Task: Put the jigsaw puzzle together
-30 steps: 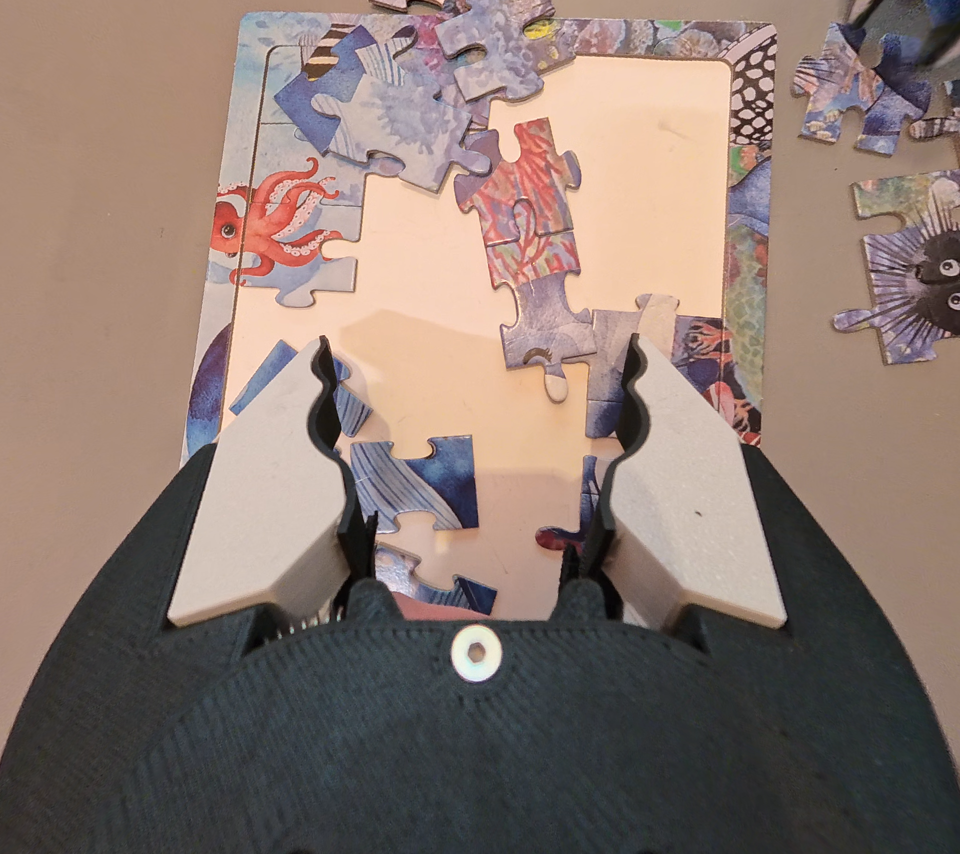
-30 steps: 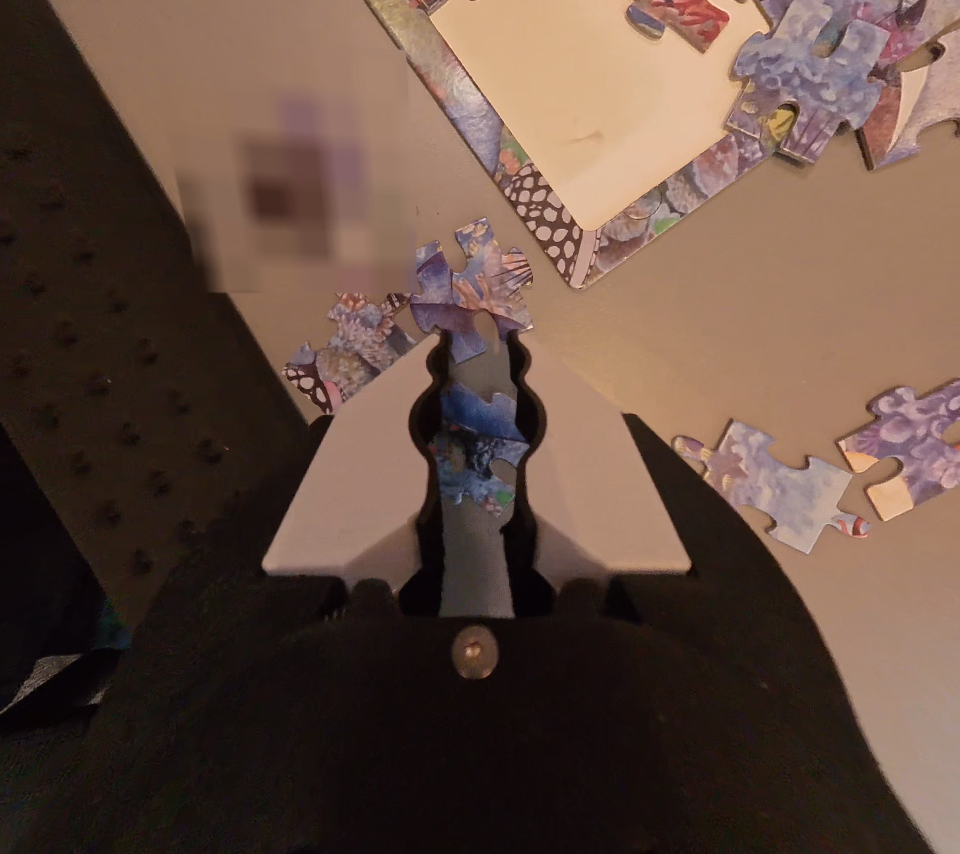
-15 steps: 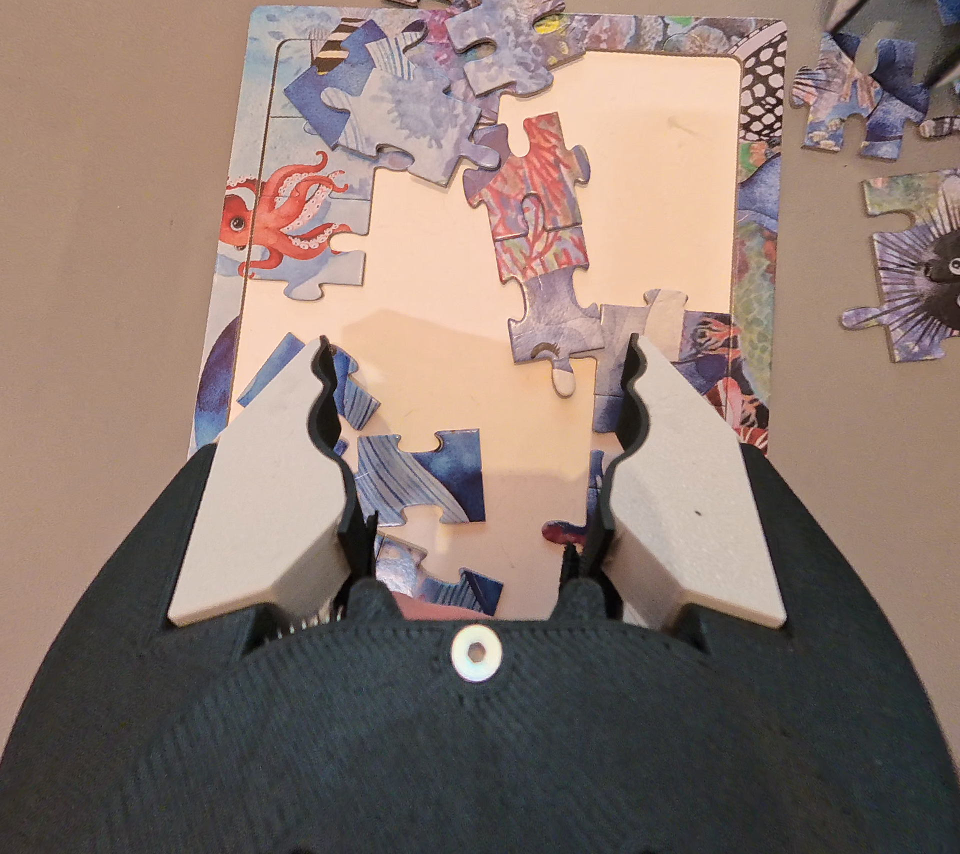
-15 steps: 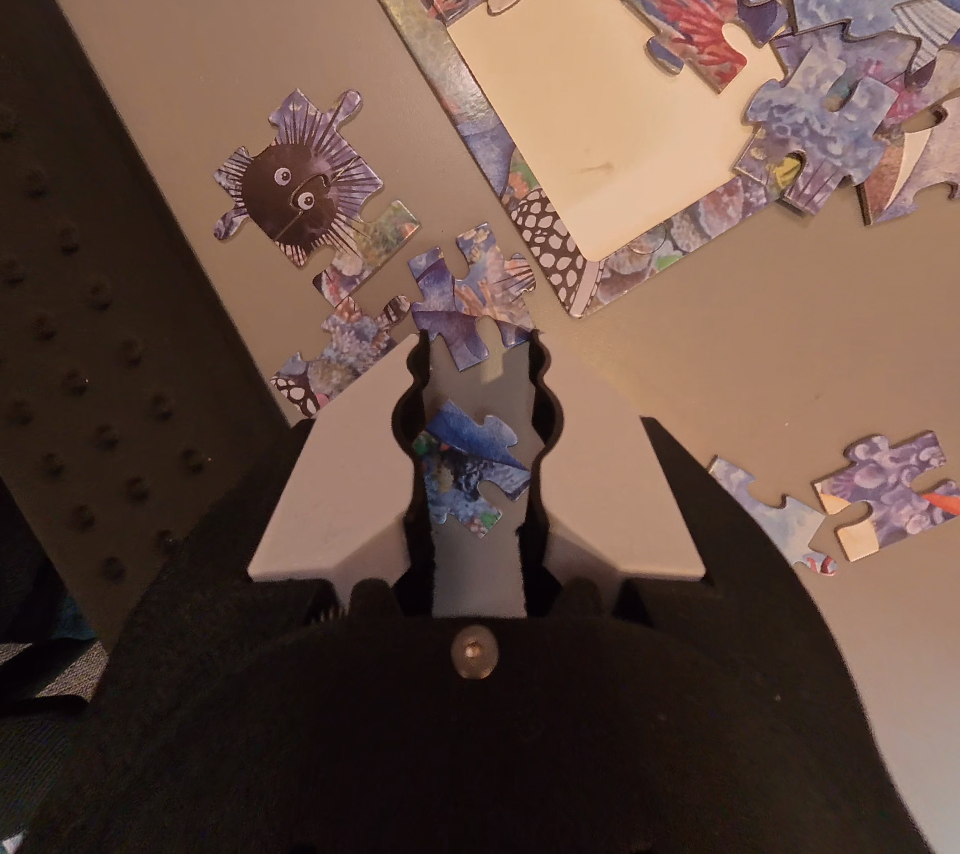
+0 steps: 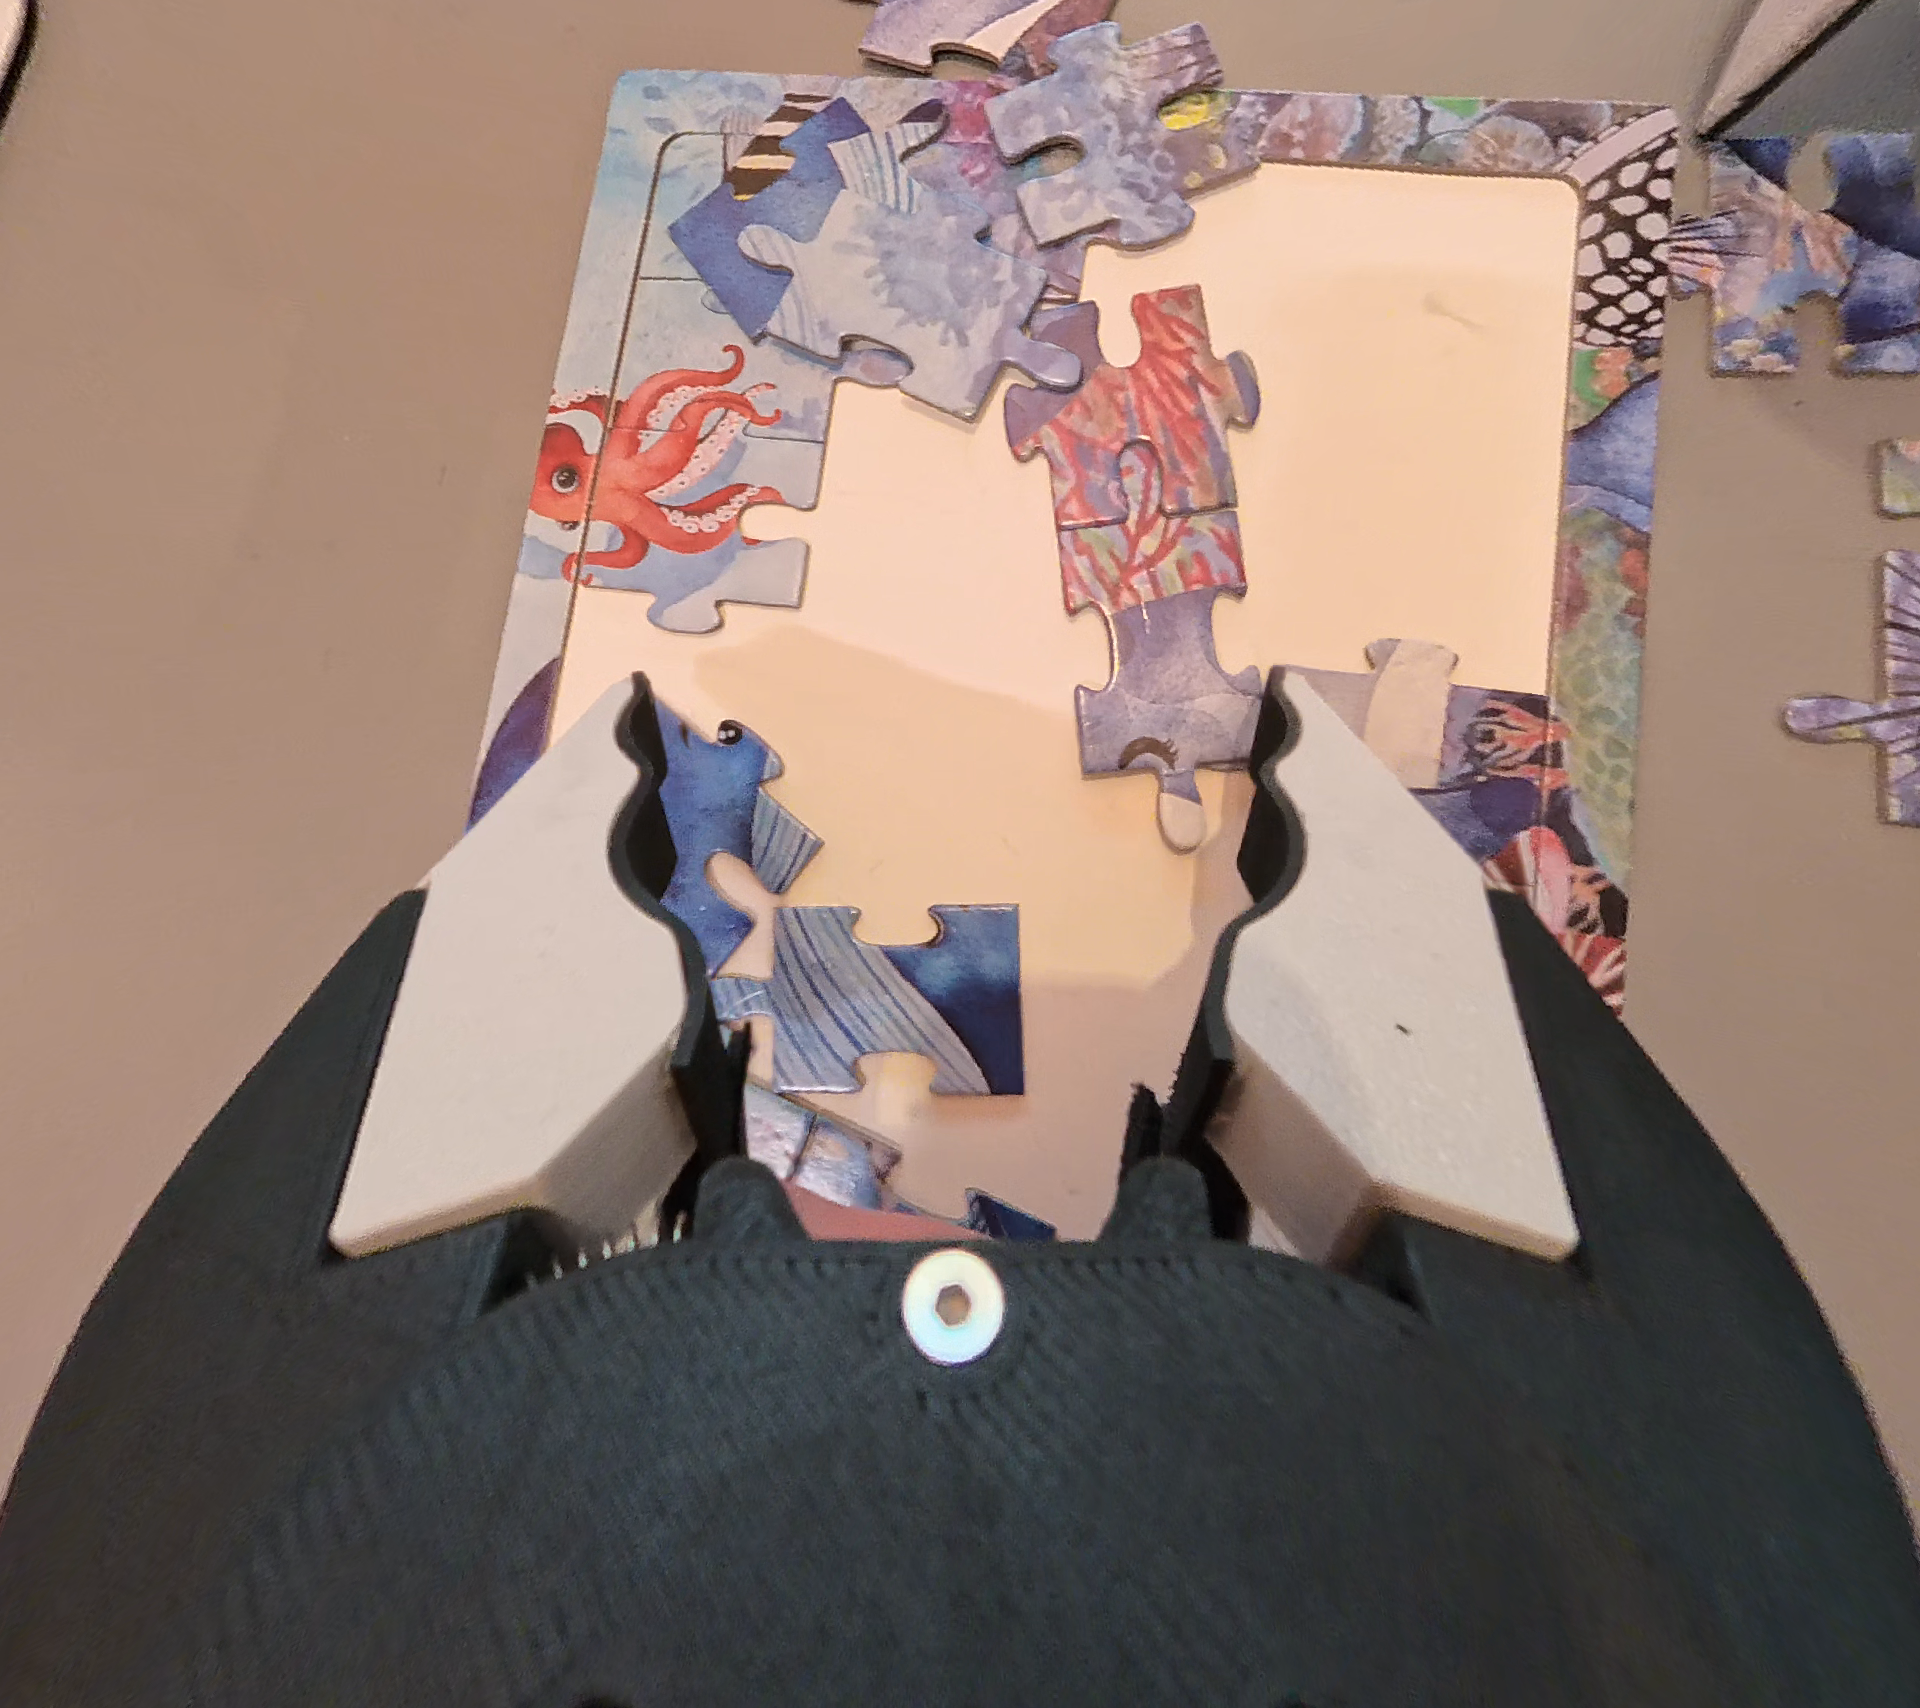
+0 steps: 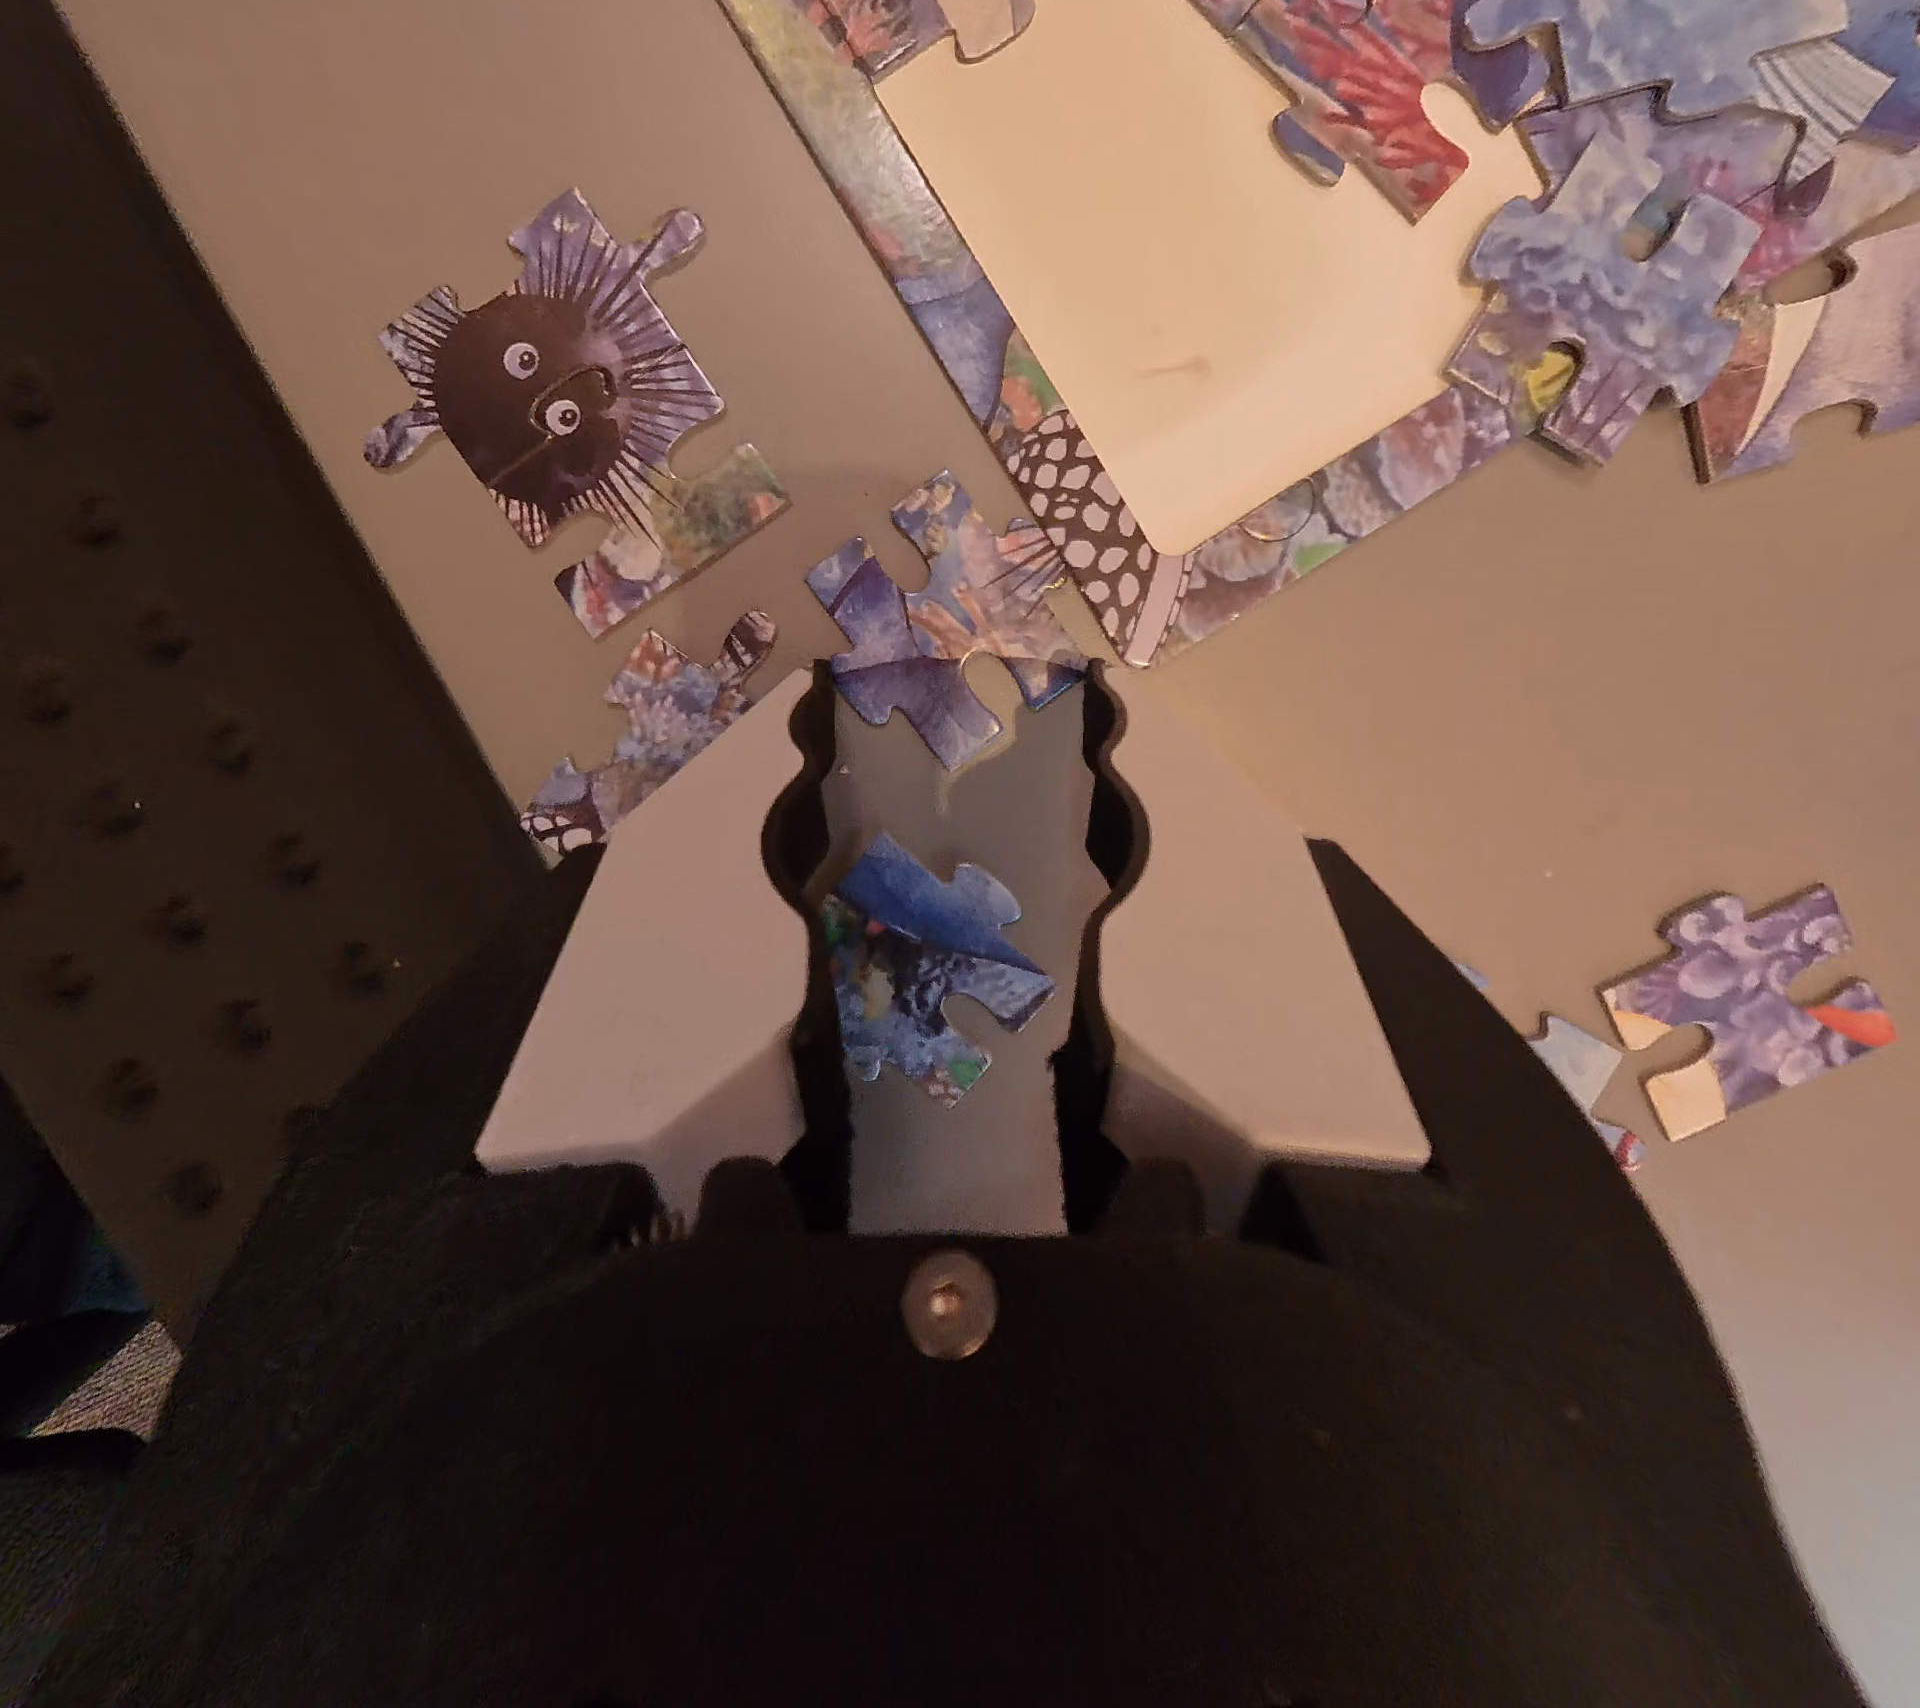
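The puzzle frame (image 5: 1605, 578) lies flat on the table, its pale inside mostly bare. Seated pieces show a red octopus (image 5: 665, 474) at its left edge. A joined red coral strip (image 5: 1143, 453) lies in the middle and a loose heap (image 5: 894, 276) at the far left corner. My left gripper (image 5: 956, 692) is open and empty above the near end, over a striped blue piece (image 5: 894, 993). My right gripper (image 6: 956, 671) is open beside the frame's corner (image 6: 1101, 557). A small blue piece (image 6: 935, 962) lies loose on the table between its fingers. Another piece (image 6: 935, 619) lies at its tips.
Loose pieces lie on the table: a black sea urchin pair (image 6: 551, 401), a coral piece (image 6: 665, 702), purple ones (image 6: 1745, 1004) to the right, and one (image 5: 977, 1) beyond the frame. A dark studded surface (image 6: 156, 619) borders the table on the left. The red octopus (image 5: 665, 474) lies some 5 cm from my left tips, 20 cm from my right tips.
The right gripper's fingers have spread apart around the small blue piece. The left gripper has shifted a little to the left, and a blue piece with an eye now shows by its left finger.
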Available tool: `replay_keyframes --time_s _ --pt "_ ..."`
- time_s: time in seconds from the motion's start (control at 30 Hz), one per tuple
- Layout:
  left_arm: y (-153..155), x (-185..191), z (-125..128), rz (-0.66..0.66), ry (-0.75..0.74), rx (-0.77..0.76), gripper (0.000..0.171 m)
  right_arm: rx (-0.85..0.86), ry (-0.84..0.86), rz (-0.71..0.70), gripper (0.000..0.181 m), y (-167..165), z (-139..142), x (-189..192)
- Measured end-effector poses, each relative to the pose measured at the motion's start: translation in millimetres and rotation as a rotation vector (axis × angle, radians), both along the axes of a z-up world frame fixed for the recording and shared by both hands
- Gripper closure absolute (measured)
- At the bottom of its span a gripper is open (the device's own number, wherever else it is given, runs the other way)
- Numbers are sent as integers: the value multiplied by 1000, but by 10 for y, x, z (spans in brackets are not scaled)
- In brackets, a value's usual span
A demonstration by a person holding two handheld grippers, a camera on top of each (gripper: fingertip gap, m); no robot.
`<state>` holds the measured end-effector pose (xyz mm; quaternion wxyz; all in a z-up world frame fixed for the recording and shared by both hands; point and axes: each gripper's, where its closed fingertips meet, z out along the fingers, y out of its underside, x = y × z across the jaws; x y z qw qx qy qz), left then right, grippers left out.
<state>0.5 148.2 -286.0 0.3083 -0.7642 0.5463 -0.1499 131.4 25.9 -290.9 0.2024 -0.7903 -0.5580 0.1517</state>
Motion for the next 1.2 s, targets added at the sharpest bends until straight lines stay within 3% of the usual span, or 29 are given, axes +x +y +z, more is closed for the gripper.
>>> replay_keyframes --time_s 0.73,1.2 --pt "280 -342 12 142 30 46 62 -51 -61 -7 152 -137 9 167" --pt "265 -344 26 132 40 59 64 -37 -39 -7 160 -160 11 136"
